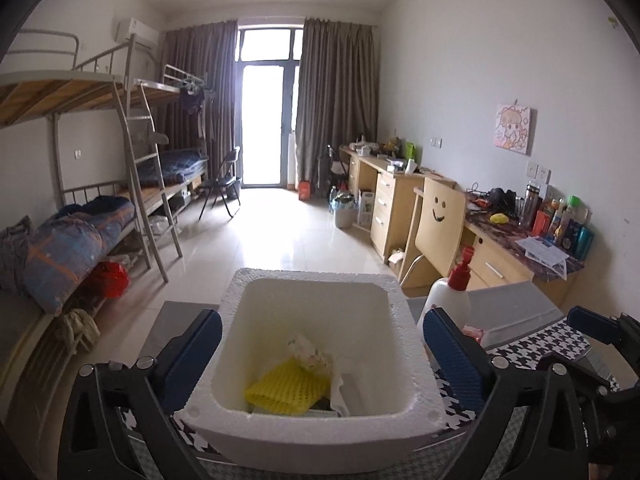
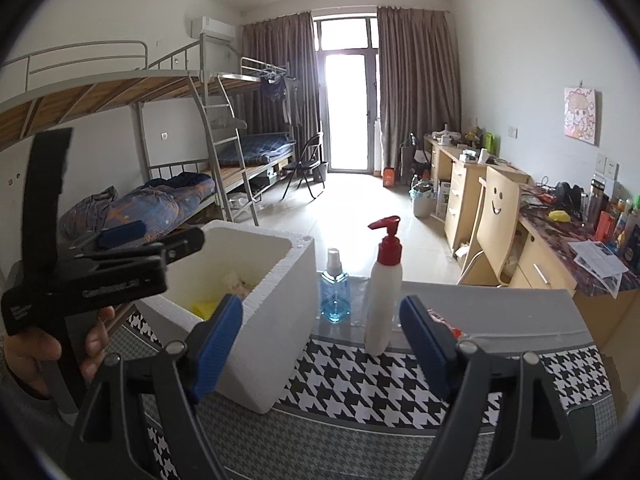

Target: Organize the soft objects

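Observation:
A white foam box (image 1: 316, 280) stands on the houndstooth cloth (image 2: 380, 380). Inside it lie a yellow mesh pad (image 1: 286, 390), a crumpled pale soft item (image 1: 310, 354) and a white sheet (image 1: 340, 392). My left gripper (image 1: 324, 356) is open, wide, its blue pads (image 1: 196, 356) to either side of the box and over its near end, with nothing between them but the box. My right gripper (image 2: 320, 320) is open and empty, to the right of the box (image 2: 264, 320), pointing at the bottles. A hand (image 2: 48, 356) holds the left gripper at the left of the right wrist view.
A white pump bottle with a red top (image 2: 382, 292) and a blue spray bottle (image 2: 334, 296) stand just right of the box. A red-and-pink packet (image 1: 472, 332) lies behind the pump bottle. Beyond the table are bunk beds (image 2: 180, 184), a smiley chair (image 2: 494, 216) and cluttered desks (image 2: 568, 240).

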`<move>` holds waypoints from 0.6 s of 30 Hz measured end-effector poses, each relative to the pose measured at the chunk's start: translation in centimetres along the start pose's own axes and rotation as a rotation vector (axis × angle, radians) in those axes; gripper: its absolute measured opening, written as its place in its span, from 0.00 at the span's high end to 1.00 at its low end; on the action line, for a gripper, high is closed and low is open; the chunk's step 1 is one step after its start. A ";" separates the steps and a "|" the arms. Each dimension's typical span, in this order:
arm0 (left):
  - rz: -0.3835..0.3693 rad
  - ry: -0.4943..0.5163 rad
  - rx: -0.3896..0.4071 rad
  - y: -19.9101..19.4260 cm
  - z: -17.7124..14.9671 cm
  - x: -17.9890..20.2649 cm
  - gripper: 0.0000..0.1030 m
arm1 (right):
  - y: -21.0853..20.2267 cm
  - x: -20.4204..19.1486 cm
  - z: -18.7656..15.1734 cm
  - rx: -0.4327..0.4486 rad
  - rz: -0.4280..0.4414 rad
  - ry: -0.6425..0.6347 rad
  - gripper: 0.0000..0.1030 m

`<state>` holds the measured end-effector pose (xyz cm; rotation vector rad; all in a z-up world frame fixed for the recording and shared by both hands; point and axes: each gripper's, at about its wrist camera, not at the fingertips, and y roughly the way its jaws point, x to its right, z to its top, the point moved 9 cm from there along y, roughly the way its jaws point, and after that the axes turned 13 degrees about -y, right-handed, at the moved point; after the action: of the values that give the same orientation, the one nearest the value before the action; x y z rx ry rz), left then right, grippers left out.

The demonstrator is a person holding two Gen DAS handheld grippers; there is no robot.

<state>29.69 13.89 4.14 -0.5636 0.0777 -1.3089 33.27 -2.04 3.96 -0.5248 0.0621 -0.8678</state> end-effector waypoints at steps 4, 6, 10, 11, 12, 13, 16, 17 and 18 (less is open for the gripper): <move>-0.009 -0.001 0.017 -1.4 -0.1 0.5 0.01 | -1.2 -0.1 -0.2 0.019 -0.009 -0.009 0.18; -0.004 0.003 0.028 -2.0 -0.3 0.7 0.01 | -2.0 -0.2 -0.2 0.038 -0.022 -0.014 0.07; -0.001 0.000 0.044 -3.6 -0.8 0.6 0.01 | -3.6 -0.7 -0.2 0.073 -0.028 -0.019 0.05; -0.002 -0.005 0.048 -4.0 -1.0 0.5 0.01 | -3.9 -0.7 -0.2 0.076 -0.027 -0.017 0.05; -0.004 -0.007 0.050 -4.5 -1.4 0.7 0.01 | -4.3 -0.8 -0.4 0.079 -0.029 -0.013 0.05; -0.007 -0.006 0.051 -4.9 -1.7 0.7 0.01 | -4.5 -0.9 -0.4 0.080 -0.030 -0.012 0.05; -0.009 0.008 0.054 -6.0 -2.5 1.0 0.01 | -5.8 -0.9 -0.7 0.091 -0.044 -0.019 0.05; -0.008 0.009 0.058 -6.4 -2.7 1.1 0.01 | -6.1 -1.0 -0.8 0.094 -0.046 -0.023 0.05; -0.006 0.011 0.062 -6.8 -2.9 1.2 0.01 | -6.6 -1.1 -0.9 0.099 -0.049 -0.025 0.05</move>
<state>22.91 10.78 4.92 -0.5043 0.0443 -1.3156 27.63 -5.09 6.05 -0.4462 -0.0164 -0.9072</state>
